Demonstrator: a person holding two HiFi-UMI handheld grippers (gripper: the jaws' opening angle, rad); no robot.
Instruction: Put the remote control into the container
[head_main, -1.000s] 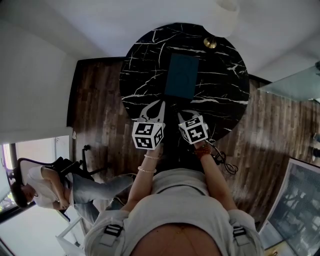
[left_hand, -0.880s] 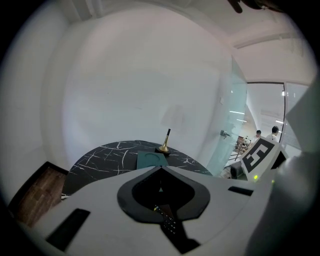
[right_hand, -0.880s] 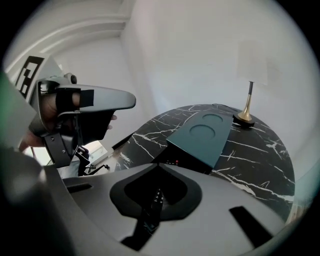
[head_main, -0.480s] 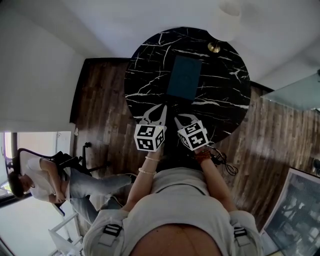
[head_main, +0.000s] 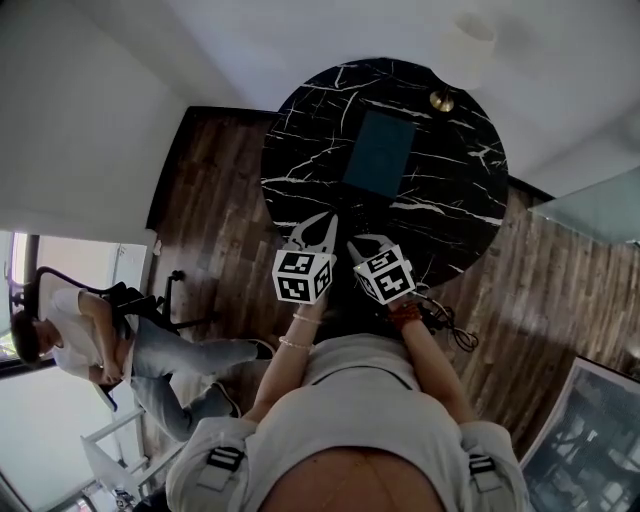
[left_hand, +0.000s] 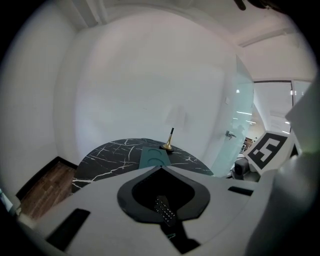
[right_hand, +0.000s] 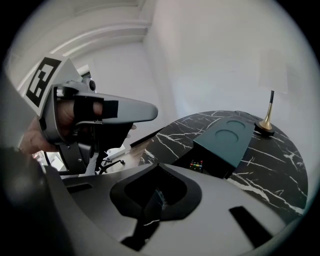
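Remote (right_hand: 196, 164): lying at container's (right_hand: 226, 136) near end, just beyond right gripper (right_hand: 160, 167).
Jaws: both pairs, left gripper (left_hand: 161, 169) included, meeting at tips, gripping nothing.

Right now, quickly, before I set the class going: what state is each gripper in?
Left gripper: closed, jaw tips together, gripping nothing.
Right gripper: closed, jaw tips together, gripping nothing.

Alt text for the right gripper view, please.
Shut jaws of the right gripper fill the foreground before a black marble table. On it, a remote control lies at the near end of a teal container; the left gripper is at left.
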